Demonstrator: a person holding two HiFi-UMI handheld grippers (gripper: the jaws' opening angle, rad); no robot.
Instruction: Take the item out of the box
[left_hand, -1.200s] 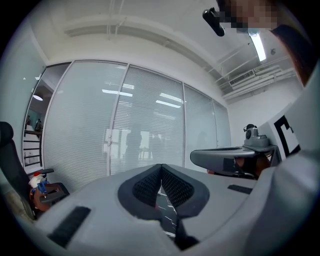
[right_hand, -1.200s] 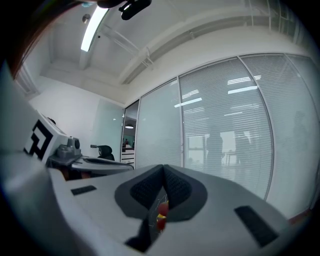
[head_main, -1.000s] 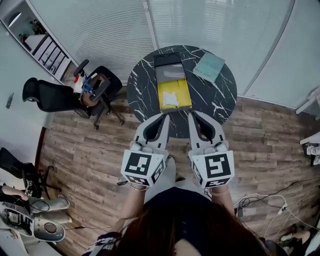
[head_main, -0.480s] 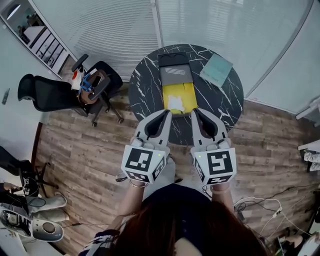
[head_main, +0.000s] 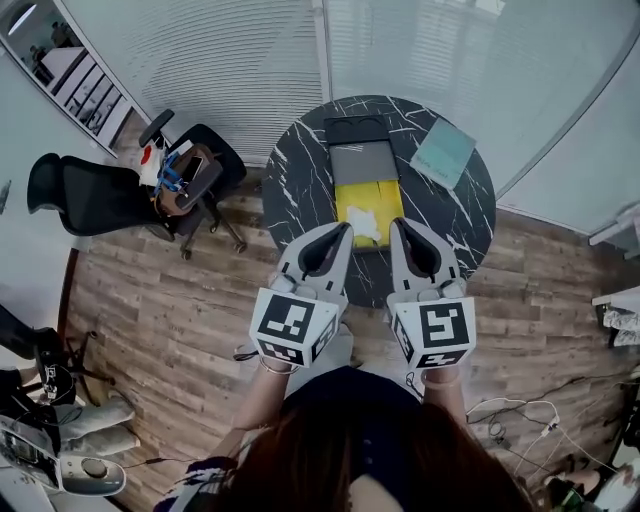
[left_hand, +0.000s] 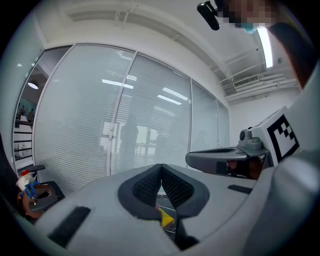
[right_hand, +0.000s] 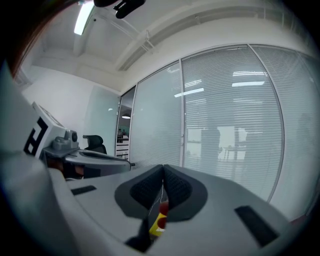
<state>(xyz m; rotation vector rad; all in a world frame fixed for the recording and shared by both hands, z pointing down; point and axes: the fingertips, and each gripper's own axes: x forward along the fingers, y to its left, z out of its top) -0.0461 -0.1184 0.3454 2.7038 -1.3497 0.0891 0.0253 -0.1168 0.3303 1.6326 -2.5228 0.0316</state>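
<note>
- Left grey two-jaw gripper (head_main: 344, 230): jaws pressed together, empty, by the round black marble table (head_main: 295, 190).
- Open yellow box (head_main: 372, 192) on that table, just ahead of both grippers; a white item (head_main: 366, 222), possibly paper, lies inside.
- Right grey gripper (head_main: 397, 224): jaws closed, empty.

The box (head_main: 366, 165) lay flat on the round black marble table (head_main: 300, 190), near its middle, with its long side running from the table's near edge towards the far edge. From where I stood it showed three bands. There was a dark panel at the far end, a grey stretch in the centre and a bright yellow part nearest the table's front edge. It looked open, its top facing up. On the yellow part sat the item (head_main: 364, 222), a small pale white thing. Its shape was too blurred to make out, and it rested inside the box's outline.
</note>
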